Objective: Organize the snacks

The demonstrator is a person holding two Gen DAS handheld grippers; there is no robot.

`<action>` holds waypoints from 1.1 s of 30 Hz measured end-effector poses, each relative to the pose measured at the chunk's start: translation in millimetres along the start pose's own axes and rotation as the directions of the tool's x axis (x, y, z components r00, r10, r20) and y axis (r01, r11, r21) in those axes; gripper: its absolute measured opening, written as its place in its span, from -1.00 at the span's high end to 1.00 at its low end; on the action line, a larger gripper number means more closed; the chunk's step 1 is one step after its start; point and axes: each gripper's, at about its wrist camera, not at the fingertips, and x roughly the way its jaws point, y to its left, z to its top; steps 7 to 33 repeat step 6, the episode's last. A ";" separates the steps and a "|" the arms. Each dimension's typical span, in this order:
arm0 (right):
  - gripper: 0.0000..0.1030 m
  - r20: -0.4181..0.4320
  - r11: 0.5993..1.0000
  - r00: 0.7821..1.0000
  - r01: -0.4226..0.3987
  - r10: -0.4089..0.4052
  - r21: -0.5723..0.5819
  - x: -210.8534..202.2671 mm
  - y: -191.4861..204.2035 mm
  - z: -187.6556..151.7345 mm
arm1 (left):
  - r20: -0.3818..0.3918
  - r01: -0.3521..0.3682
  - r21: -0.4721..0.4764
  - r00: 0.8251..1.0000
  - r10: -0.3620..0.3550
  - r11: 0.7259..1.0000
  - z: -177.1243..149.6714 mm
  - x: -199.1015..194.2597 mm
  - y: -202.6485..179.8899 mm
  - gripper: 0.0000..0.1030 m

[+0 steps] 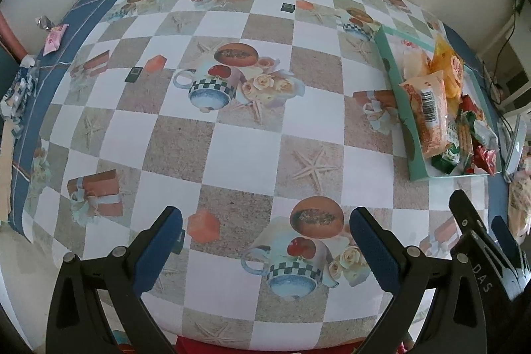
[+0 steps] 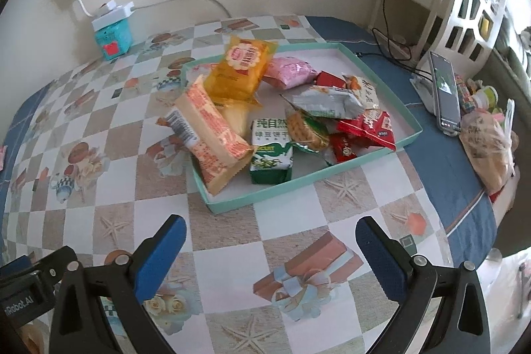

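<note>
A shallow teal tray (image 2: 298, 184) lies on the checked tablecloth, piled with snack packs: a long orange one (image 2: 212, 135) leaning over the near left rim, a yellow one (image 2: 240, 68), a pink one (image 2: 288, 72), a green one (image 2: 270, 151) and red ones (image 2: 371, 126). My right gripper (image 2: 270, 224) is open and empty, just short of the tray's near corner. In the left wrist view the tray (image 1: 403, 121) is at the right. My left gripper (image 1: 265, 218) is open over bare cloth. A small pink snack (image 1: 54, 37) lies at the far left table edge.
A teal box (image 2: 113, 38) with a white power strip on it stands at the back wall. A phone on a stand (image 2: 444, 92) and a filled plastic bag (image 2: 488, 148) sit right of the tray. A crumpled blue-and-white wrapper (image 1: 20, 88) lies at the left edge.
</note>
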 end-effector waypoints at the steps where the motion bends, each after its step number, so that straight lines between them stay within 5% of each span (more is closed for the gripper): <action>1: -1.00 0.000 1.000 1.000 0.001 -0.001 -0.004 -0.3 1.8 -0.3 | 0.005 0.003 -0.001 1.000 -0.003 1.000 0.0 -0.4 1.9 -0.96; 33: -1.00 -0.003 1.000 1.000 0.007 -0.007 -0.015 -0.5 6.7 -2.1 | 0.036 -0.029 0.011 0.999 0.028 1.000 0.9 -4.5 4.4 -0.96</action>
